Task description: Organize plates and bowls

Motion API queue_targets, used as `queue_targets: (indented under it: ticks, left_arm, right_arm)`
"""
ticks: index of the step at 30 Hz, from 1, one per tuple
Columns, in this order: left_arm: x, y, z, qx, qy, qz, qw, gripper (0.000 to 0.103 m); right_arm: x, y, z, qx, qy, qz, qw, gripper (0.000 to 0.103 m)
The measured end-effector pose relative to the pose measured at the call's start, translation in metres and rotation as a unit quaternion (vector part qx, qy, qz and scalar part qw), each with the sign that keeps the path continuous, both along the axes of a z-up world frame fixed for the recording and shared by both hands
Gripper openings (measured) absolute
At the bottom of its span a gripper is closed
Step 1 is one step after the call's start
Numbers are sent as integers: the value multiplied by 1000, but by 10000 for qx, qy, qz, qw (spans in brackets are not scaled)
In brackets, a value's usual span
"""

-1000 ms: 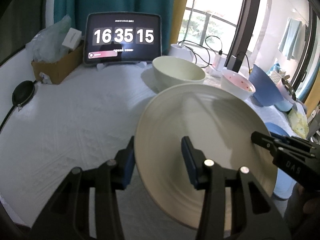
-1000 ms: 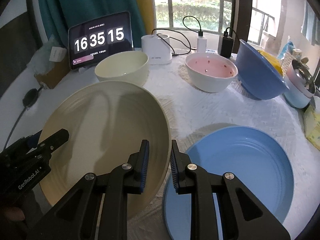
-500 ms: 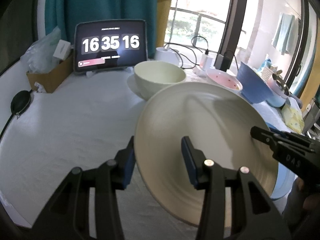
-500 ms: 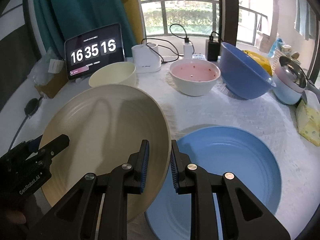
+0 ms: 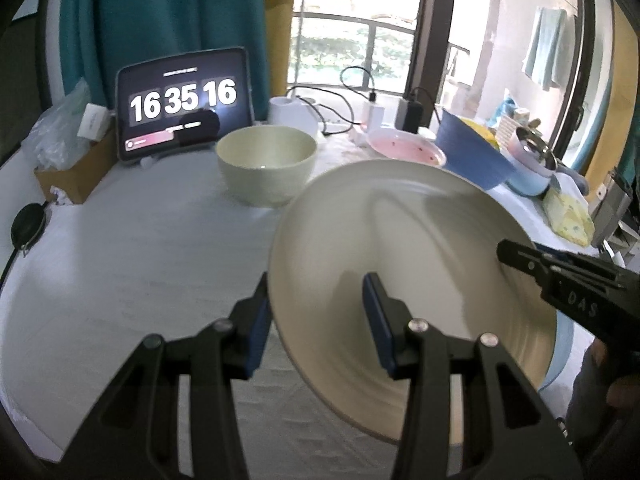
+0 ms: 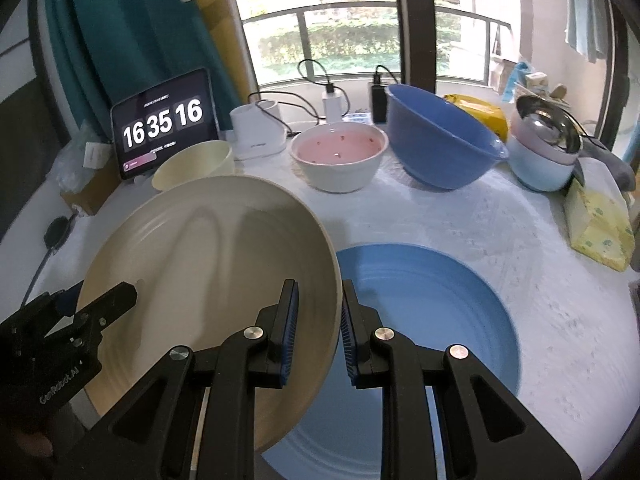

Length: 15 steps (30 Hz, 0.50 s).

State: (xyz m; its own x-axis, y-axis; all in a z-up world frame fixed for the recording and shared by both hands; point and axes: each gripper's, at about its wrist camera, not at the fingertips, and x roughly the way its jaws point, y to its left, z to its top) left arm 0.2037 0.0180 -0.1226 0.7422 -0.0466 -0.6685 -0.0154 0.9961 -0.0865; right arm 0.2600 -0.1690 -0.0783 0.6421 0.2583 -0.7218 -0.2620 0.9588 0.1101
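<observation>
Both grippers, left gripper (image 5: 318, 320) and right gripper (image 6: 318, 330), clamp a cream plate (image 6: 208, 272) above a white-clothed table (image 5: 132, 248); a blue plate (image 6: 424, 320) lies right, a balcony window (image 6: 360, 36) far behind.

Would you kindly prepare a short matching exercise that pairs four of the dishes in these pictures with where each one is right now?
Things:
1. cream plate
2. blue plate
3. pink bowl
4. cream bowl

Places:
A. flat on the table, partly under the raised plate
B. in front of the clock tablet
C. held off the table by both grippers
D. between the cream bowl and the blue bowl

Pairs: 1-C, 2-A, 3-D, 4-B
</observation>
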Motion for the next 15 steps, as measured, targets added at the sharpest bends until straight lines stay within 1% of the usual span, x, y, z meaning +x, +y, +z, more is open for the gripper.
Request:
queue_targets:
  ticks: [15]
  left_arm:
    - [1,-54,-2,247,134,-497,9984,45]
  right_arm:
    - [-3,-57,-6,172,33,-426,9989,22]
